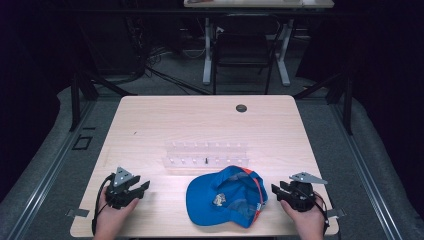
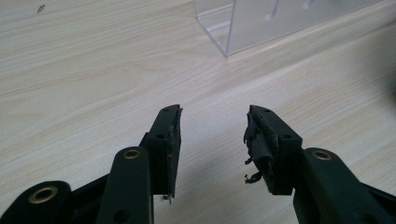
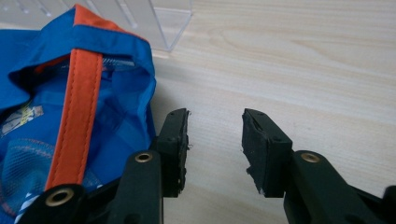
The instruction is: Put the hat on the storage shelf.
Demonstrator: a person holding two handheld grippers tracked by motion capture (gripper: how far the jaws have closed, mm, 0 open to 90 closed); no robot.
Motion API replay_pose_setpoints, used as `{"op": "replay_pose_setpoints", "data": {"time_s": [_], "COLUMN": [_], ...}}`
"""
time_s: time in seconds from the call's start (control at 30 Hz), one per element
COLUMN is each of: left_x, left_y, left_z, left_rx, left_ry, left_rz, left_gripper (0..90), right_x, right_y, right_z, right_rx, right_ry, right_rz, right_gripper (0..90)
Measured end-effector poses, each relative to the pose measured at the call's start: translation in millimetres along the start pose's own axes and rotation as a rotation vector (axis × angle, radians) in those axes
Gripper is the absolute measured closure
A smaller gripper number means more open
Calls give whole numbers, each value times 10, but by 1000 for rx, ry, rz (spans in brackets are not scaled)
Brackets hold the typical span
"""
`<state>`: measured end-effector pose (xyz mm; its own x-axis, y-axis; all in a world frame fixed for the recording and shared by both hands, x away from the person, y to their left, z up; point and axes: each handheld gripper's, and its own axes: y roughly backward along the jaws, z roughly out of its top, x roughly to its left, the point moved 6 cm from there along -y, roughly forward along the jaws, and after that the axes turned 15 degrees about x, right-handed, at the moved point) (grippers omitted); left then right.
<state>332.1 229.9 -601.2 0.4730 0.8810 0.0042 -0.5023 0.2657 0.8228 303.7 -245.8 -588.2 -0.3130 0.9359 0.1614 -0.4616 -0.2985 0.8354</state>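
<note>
A blue fabric baseball cap (image 1: 227,197) with an orange strip along its inside seam lies upside down near the front edge of the light wooden worktop (image 1: 200,120), its hollow facing up and a small pale label visible inside. In the right gripper view the cap (image 3: 70,116) shows its blue lining, the orange band running toward the camera and a turned-over blue rim.

Just behind the cap stands a clear plastic rack (image 1: 206,154), low and long, with rows of small pegs or slots; one tiny dark piece sits in it. Its corner shows in the left gripper view (image 2: 261,23).

The left tool (image 1: 131,189) rests on the worktop well to the left of the cap, held by a hand (image 1: 114,217), its jaws spread with bare wood between them. The right tool (image 1: 281,190) sits just beside the cap's right edge, held by the other hand (image 1: 307,220), jaws likewise spread and gripping nothing.

A small dark round hole (image 1: 241,108) marks the worktop's far side.
</note>
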Motion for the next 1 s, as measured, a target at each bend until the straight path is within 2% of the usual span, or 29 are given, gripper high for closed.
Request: {"op": "replay_pose_setpoints", "data": {"time_s": [0.17, 0.2, 0.43, 0.5, 0.53, 0.67, 0.9, 1.0], "left_x": [-1, -2, -26, -26, -34, -41, -31, -29], "left_y": [8, 14, 44, 42, 29, 22, 13, 20], "left_z": [-4, -10, -29, -21, -23, -19, -50, -40], "left_rx": [-1, 3, 6, 7, 11, 16, 29, 26], "left_ry": [8, -4, 1, -14, -13, -18, -7, -2], "left_rz": [1, 2, -18, -7, -2, 9, 7, 2], "left_gripper": [547, 545, 540, 540, 540, 534, 524, 527], "right_x": [49, 82, 138, 131, 128, 118, 135, 140], "right_y": [-17, -10, 0, -1, 11, 29, 120, 154], "right_z": [-34, -37, 2, 14, 19, 29, 17, 38], "right_rx": [46, 57, 63, 58, 56, 56, 92, 115], "right_ry": [13, 27, 31, 29, 10, 1, 30, 28], "right_rz": [7, 8, 19, 5, 11, 22, 34, 63], "right_gripper": [607, 606, 594, 584, 581, 598, 614, 638]}}
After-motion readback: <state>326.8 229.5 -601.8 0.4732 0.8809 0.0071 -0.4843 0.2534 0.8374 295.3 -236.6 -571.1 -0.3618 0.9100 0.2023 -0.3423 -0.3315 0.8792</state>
